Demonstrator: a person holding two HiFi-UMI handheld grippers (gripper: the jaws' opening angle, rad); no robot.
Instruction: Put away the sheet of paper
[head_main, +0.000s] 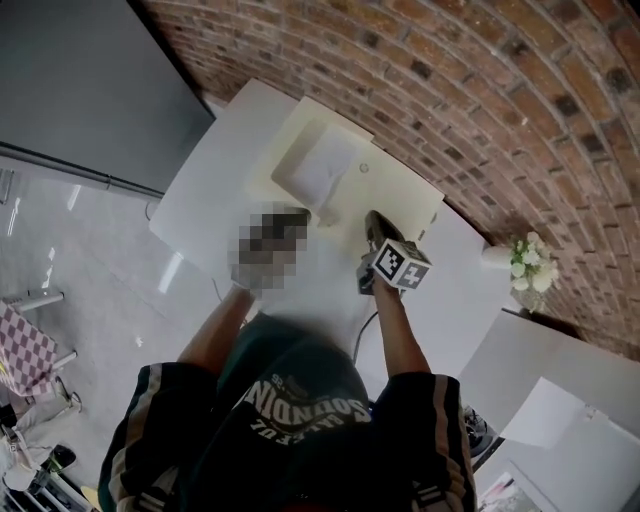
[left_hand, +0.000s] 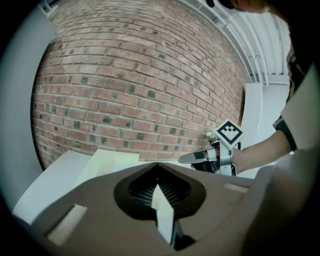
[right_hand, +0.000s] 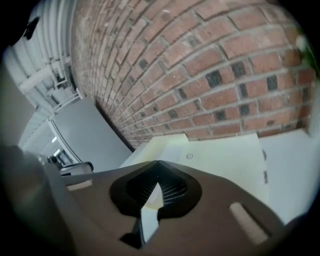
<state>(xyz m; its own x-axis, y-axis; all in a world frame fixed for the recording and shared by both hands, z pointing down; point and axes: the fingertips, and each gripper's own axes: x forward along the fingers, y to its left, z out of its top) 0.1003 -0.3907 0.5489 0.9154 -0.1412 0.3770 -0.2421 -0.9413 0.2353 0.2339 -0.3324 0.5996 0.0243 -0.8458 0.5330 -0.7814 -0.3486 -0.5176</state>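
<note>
Now holding both grippers over a white table (head_main: 195, 215), near the middle of the head view. Holding the left gripper (left_hand: 157, 164) clenched, tips meeting in a point and gripping nothing; appearing in the head view mostly as a mosaic patch left of centre, with a dark tip poking out at its right, just below the sheet (head_main: 322, 165). Holding the right gripper (right_hand: 158, 162) clenched as well, likewise gripping nothing, with the marker cube sitting right of centre in the head view and the tips hanging over the lower part of a cream folder (head_main: 400, 195). Pointing both grippers toward a brick wall (head_main: 450, 80) filling the upper right. Finding the sheet lying white on the folder's upper-left part, above centre in the head view, apart from both grippers. Showing again in the right gripper view as a pale rectangle at the folder's far left corner, just above the closed tips. Not telling whether tucked under a flap or merely resting on top. Catching the right gripper again at centre right of the left gripper view, with a bare forearm trailing off toward the right edge. Showing pale flowers (head_main: 530, 262) at the right edge of the head view, beside the wall.
</note>
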